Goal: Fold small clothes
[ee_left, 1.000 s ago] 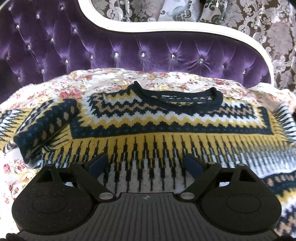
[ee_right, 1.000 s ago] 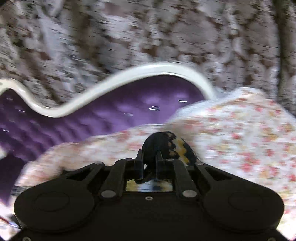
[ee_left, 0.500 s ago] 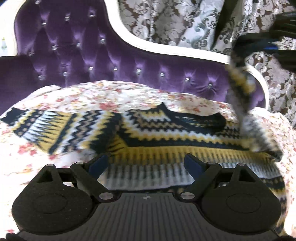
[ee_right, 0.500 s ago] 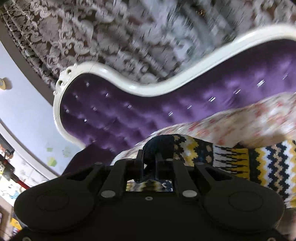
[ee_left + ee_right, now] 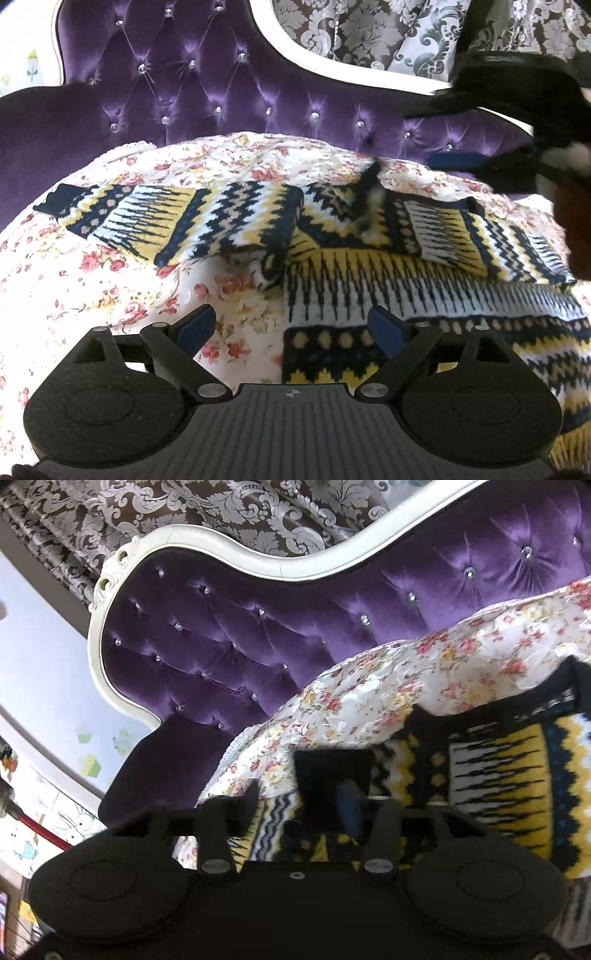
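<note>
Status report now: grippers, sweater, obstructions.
Left gripper open, empty, at sweater hem. Right gripper open; one sleeve folded across chest, other sleeve still outstretched. No obstructions.

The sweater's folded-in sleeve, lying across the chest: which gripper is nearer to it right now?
Right. The right gripper hangs open just above the folded-in sleeve. The left gripper, also open, sits back over the sweater hem's corner, partly over the floral bedspread.

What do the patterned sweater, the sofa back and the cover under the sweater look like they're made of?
Sweater: thick knit, probably wool or acrylic; stepped zigzag bands read as stitches, matte.
Sofa back: purple velvet-like upholstery with sheen, button-tufted with crystal-like studs, glossy white frame.
Cover: thin, floral-printed woven cloth, possibly cotton, creased.
</note>
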`<action>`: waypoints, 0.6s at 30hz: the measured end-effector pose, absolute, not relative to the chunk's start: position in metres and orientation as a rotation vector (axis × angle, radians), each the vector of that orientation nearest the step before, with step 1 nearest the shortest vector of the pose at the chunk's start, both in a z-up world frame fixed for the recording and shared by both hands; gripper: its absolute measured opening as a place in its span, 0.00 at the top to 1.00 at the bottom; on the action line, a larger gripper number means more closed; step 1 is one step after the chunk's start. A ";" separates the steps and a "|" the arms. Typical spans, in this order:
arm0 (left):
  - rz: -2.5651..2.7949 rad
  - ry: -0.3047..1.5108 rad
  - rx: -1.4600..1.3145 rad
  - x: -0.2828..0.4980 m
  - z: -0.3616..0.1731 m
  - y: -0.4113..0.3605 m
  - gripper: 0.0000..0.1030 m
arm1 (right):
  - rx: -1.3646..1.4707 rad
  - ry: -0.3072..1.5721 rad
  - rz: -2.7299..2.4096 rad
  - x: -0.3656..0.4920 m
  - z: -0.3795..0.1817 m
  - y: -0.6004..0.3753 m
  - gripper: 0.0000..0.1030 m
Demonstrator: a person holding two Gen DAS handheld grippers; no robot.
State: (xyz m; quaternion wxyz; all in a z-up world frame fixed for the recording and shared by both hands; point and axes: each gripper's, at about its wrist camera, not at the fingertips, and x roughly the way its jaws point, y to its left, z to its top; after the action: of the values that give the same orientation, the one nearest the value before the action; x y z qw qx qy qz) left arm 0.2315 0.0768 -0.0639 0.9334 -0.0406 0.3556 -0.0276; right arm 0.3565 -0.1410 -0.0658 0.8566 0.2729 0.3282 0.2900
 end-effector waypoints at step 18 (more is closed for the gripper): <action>-0.049 0.794 -0.024 0.240 -0.090 0.061 0.13 | 0.358 0.683 0.203 0.306 -0.141 -0.311 0.38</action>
State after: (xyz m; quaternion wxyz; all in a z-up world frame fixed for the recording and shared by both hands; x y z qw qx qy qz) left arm 0.2405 0.0612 -0.0903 0.9218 -0.0116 0.3867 -0.0239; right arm 0.3057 -0.3106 -0.1407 0.9215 0.1743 0.3325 0.0990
